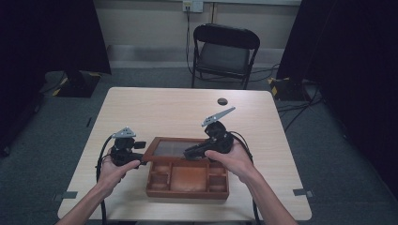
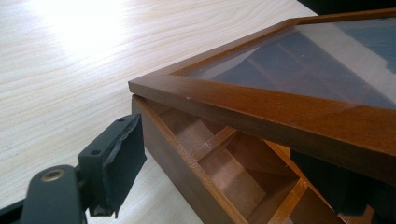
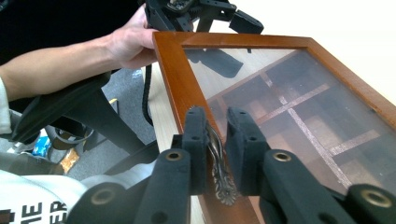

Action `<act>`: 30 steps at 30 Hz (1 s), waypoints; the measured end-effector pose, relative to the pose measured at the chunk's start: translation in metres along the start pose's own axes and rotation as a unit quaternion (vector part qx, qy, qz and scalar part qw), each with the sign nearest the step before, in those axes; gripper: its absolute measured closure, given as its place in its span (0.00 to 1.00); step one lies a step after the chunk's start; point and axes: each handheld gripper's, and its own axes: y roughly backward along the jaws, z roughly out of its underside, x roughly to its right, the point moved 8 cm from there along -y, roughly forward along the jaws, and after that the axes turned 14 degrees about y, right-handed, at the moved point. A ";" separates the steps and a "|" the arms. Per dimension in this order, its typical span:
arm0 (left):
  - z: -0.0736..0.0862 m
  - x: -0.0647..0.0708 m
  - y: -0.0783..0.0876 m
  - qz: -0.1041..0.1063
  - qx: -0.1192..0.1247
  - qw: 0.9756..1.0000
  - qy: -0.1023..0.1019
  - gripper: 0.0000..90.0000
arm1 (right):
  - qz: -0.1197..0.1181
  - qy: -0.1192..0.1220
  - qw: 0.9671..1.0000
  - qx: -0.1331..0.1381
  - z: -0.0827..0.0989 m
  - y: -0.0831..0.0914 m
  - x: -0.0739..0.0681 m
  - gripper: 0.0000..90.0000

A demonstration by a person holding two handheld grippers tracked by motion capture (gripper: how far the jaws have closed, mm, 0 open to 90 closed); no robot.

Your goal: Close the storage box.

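The right tool (image 3: 217, 154) clenches the ornate brass handle (image 3: 217, 170) on the brown wooden compartment box's (image 1: 187, 180) glass-paned lid (image 3: 280, 93); the left tool (image 1: 137, 161) stands released beside that box.

The right gripper's (image 3: 215, 154) two black jaws rise from the bottom and stand on either side of a small ornate metal handle (image 3: 218, 170) on the front edge of a wooden lid (image 3: 173, 74) with a glass pane, close against it. Through the glass (image 3: 299, 98) show the dividers and compartments of the box below. Beyond the lid's far corner a hand (image 3: 127, 43) holds the left gripper (image 3: 201, 11) at the frame, with pale table (image 3: 336, 23) behind and grey floor (image 3: 126, 126) beside the table edge.
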 end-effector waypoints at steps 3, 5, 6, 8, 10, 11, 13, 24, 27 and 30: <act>0.000 0.000 0.000 0.000 0.000 1.000 -0.001 0.20 | -0.002 0.003 1.000 -0.004 0.001 -0.001 0.000 0.87; 0.000 0.000 -0.001 0.000 0.000 1.000 -0.002 0.20 | -0.007 0.005 1.000 -0.003 0.000 -0.001 -0.002 0.90; 0.001 -0.001 -0.001 -0.003 -0.002 1.000 -0.006 0.20 | -0.006 0.008 1.000 -0.006 0.001 -0.001 -0.002 0.91; 0.001 -0.001 -0.001 -0.004 -0.004 1.000 -0.008 0.20 | -0.009 0.012 1.000 -0.009 0.001 -0.001 -0.002 0.91; 0.002 -0.001 -0.001 -0.004 -0.006 1.000 -0.009 0.20 | -0.011 0.015 1.000 -0.009 0.002 -0.002 -0.002 0.91; 0.002 -0.001 -0.002 -0.004 -0.007 1.000 -0.005 0.20 | -0.012 0.019 1.000 -0.010 0.002 -0.002 -0.002 0.92; 0.001 -0.002 -0.002 -0.004 -0.006 1.000 0.000 0.20 | -0.012 0.021 1.000 -0.007 0.002 -0.002 -0.001 0.92; 0.000 -0.025 0.005 -0.022 -0.007 0.999 0.024 0.21 | -0.003 0.034 0.999 -0.012 0.002 -0.004 -0.004 0.92; -0.004 -0.032 0.010 -0.037 -0.003 0.999 0.018 0.21 | -0.001 0.035 0.999 -0.011 0.003 -0.003 -0.004 0.92; -0.008 -0.037 0.016 -0.035 0.009 0.999 0.027 0.21 | 0.001 0.037 0.999 -0.008 0.003 -0.003 -0.004 0.92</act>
